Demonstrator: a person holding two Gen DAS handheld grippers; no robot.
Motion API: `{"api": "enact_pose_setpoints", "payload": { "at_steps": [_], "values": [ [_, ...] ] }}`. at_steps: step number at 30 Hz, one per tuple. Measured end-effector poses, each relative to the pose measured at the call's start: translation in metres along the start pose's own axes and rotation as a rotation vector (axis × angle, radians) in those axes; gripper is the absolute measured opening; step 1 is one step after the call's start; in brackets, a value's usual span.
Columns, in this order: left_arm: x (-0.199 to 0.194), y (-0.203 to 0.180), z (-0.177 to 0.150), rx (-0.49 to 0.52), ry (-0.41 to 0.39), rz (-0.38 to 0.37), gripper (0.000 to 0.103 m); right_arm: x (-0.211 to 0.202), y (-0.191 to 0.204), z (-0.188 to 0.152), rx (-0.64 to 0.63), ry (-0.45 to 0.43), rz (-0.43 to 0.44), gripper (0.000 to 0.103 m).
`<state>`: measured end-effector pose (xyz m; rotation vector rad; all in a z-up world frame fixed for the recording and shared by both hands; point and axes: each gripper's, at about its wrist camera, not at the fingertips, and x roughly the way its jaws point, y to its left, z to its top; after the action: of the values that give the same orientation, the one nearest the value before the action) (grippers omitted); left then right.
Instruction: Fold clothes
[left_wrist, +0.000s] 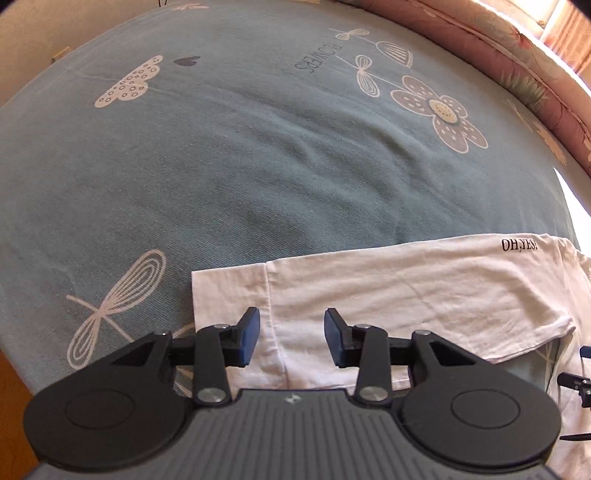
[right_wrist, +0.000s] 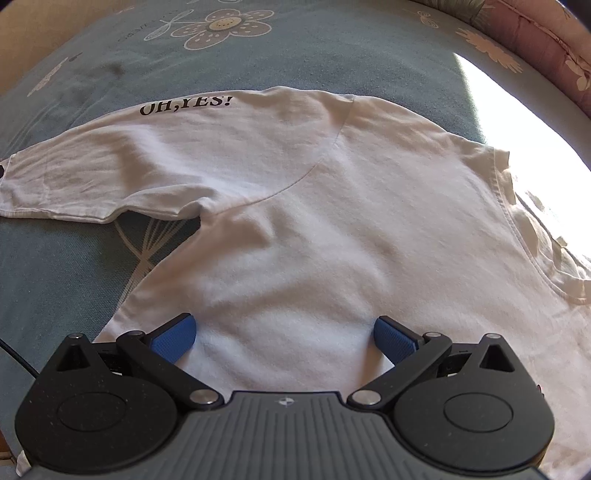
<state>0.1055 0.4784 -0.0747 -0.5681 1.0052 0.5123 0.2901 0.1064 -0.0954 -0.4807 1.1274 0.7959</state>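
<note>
one white shirt (right_wrist: 295, 229) flat, sleeve (right_wrist: 110, 173) leftward

The T-shirt (right_wrist: 295, 229) is soft, matt white cotton-like cloth, lightly creased. The bedsheet (left_wrist: 229, 177) is matt woven blue-grey cloth. Each gripper's (left_wrist: 291, 338) arms look matt black plastic; the pads (right_wrist: 173, 338) are textured blue rubber.

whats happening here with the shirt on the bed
A person is folding a white cotton T-shirt printed "OH, YES!", spread flat on a teal floral bedsheet. The left tool hangs open above the hem end of the shirt's sleeve, gripping nothing. The right tool is also open, over the shirt's body, holding nothing. No fold shows yet.
</note>
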Motion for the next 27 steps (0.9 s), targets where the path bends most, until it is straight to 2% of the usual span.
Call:
{"api": "enact_pose_setpoints", "payload": {
  "at_steps": [2, 5, 10, 13, 14, 16, 17, 18, 19, 20, 24, 26, 27],
  "values": [
    [-0.008, 0.008, -0.013, -0.169, -0.015, -0.044, 0.045, 0.0, 0.0, -0.001, 0.0, -0.001, 0.002, 0.103],
    [-0.005, 0.031, -0.043, -0.473, 0.003, -0.113, 0.046, -0.002, -0.002, -0.002, -0.006, -0.002, 0.011, 0.103],
    [0.013, 0.063, -0.084, -0.784, -0.008, -0.172, 0.047, -0.003, -0.002, -0.004, -0.023, -0.012, 0.022, 0.103],
    [0.018, 0.078, -0.093, -0.919, -0.111, -0.245, 0.054, -0.003, -0.002, -0.004, -0.025, -0.012, 0.022, 0.103],
    [0.018, 0.08, -0.093, -0.941, -0.141, -0.25, 0.056, -0.002, -0.001, -0.004, -0.026, -0.013, 0.022, 0.103],
    [0.02, 0.08, -0.092, -0.933, -0.181, -0.23, 0.052, -0.002, -0.001, -0.003, -0.027, -0.014, 0.019, 0.103],
    [0.019, 0.076, -0.089, -0.902, -0.182, -0.194, 0.047, -0.001, -0.001, -0.003, -0.026, -0.013, 0.017, 0.103],
    [0.018, 0.073, -0.082, -0.851, -0.165, -0.143, 0.027, 0.0, 0.0, -0.002, -0.023, -0.011, 0.015, 0.103],
    [0.017, 0.069, -0.075, -0.797, -0.144, -0.091, 0.014, 0.0, 0.0, -0.002, -0.022, -0.009, 0.014, 0.103],
    [0.015, 0.068, -0.07, -0.76, -0.146, -0.077, 0.006, 0.0, 0.0, -0.002, -0.021, -0.008, 0.013, 0.103],
    [0.007, 0.073, -0.047, -0.694, -0.194, -0.052, 0.007, 0.0, 0.0, -0.001, -0.023, -0.004, 0.016, 0.103],
    [0.004, 0.072, -0.036, -0.643, -0.19, -0.028, 0.007, -0.001, -0.001, 0.001, -0.02, 0.01, 0.016, 0.103],
    [0.003, 0.071, -0.031, -0.619, -0.18, -0.015, 0.011, -0.002, -0.002, 0.002, -0.019, 0.017, 0.016, 0.103]
  ]
}}
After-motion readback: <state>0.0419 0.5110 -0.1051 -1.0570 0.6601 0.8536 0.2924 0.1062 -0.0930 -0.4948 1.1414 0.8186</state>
